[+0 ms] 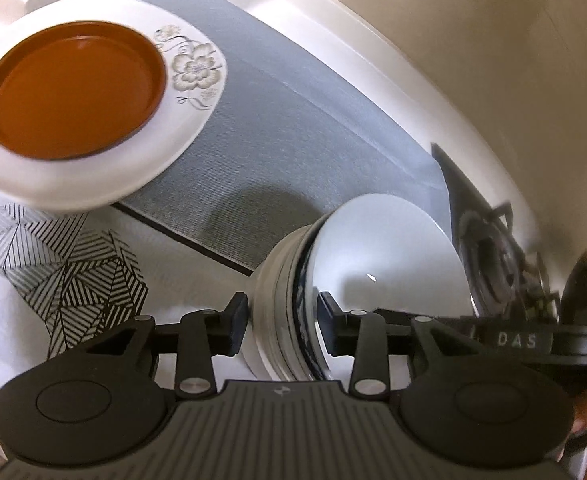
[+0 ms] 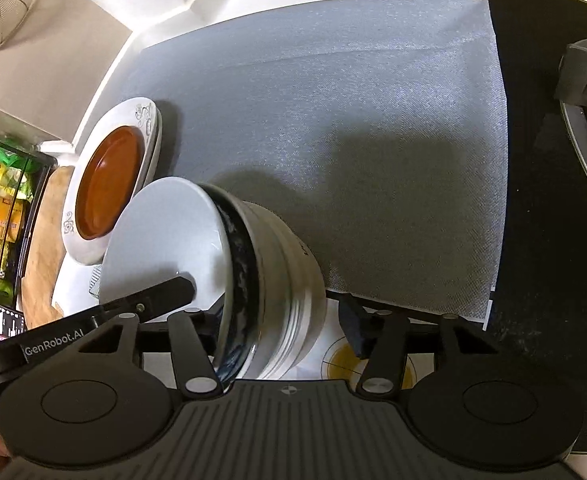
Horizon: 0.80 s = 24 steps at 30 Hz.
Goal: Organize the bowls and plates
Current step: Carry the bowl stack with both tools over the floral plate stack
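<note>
Straddling the tilted bowl stack (image 1: 277, 300): left claw (image 1: 283, 322) pinching its wall, right claw (image 2: 281, 320) half-open, not gripping.

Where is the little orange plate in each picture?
Left wrist view: the orange plate is at the upper left, sitting inside the white flowered plate.
Right wrist view: the orange plate is at the middle left, in the same flowered plate, just behind the stacked bowls.
Shared landmark: the grey mat lies beside the plates in both views.
</note>
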Motion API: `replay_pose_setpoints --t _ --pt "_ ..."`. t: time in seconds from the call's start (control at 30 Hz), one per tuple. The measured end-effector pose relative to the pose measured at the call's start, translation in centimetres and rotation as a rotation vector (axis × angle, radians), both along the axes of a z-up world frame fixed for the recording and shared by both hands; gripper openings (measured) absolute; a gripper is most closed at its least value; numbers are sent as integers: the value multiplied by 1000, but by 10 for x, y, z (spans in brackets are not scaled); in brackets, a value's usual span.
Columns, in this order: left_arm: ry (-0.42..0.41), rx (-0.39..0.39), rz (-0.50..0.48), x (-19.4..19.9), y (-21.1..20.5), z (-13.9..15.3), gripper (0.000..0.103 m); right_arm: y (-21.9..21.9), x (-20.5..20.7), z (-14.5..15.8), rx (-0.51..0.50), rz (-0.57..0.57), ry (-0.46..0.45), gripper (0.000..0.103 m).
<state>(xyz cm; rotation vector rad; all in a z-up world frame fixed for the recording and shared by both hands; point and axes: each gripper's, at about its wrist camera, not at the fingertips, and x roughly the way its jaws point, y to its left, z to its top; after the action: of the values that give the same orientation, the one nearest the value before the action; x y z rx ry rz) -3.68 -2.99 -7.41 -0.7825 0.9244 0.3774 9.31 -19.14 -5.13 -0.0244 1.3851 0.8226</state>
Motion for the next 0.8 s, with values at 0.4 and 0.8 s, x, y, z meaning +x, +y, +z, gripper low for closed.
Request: replay_pose_setpoints --t 0.4,0.8 --pt "-4 94 -215 -2 4 9 36 -2 -28 5 51 -88 -85 40" --pt "-139 132 -363 -8 34 42 35 2 -66 36 98 -278 -207 40"
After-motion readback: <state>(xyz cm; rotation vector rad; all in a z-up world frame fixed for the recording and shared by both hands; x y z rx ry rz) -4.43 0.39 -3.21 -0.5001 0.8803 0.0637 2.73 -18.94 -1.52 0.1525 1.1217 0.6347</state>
